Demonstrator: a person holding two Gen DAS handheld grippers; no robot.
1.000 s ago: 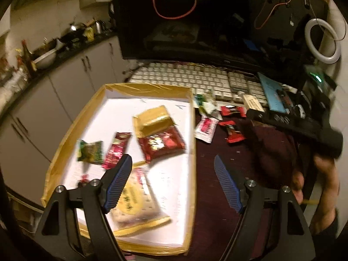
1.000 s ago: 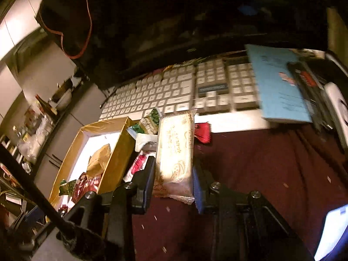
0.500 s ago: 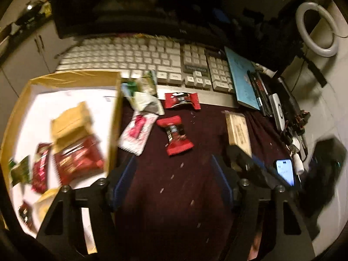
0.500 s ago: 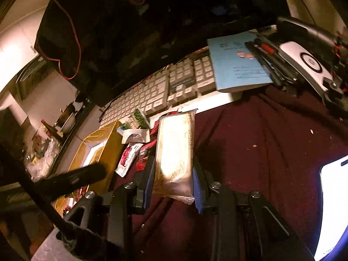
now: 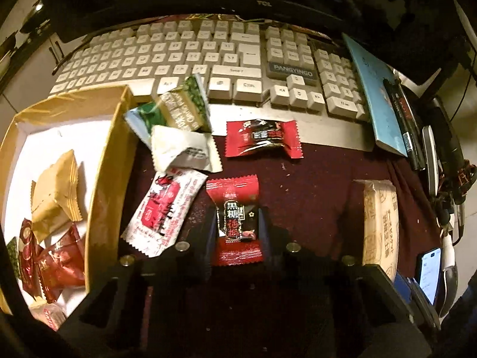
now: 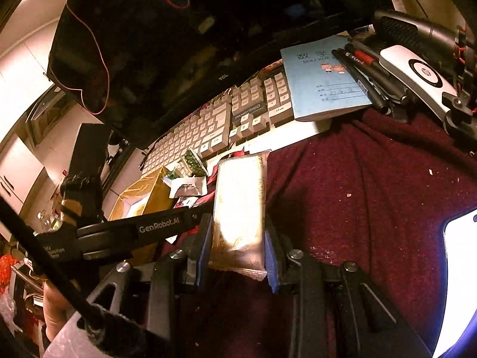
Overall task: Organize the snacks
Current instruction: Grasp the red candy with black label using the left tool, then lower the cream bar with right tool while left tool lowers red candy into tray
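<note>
Low centre, left wrist view: left hand-held gripper [image 5: 237, 226] clamped around red-and-black foil candy packet [image 5: 235, 217] on maroon-clothed desk [image 5: 313, 185]. Centre, right wrist view: right hand-held gripper [image 6: 237, 247] gripping long cream biscuit packet [image 6: 240, 205].

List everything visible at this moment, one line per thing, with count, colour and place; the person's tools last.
Box: 1, gold with white floor, left, holding several gold and red snacks.
Red candy packets: 2, one by the keyboard, one between the left tool's fingers.
Green-white packets: 2, by the box's corner.
White packet: 1, beneath them.
Red-white sachet: 1, beside the box.
Cream biscuit pack: 1, in the right tool.
Keyboard: 1, white, rear.
Notebook: 1, blue, right.
Cloth: 1, maroon, underneath.
Left tool: closed on candy.
Right tool: gripping the pack.
</note>
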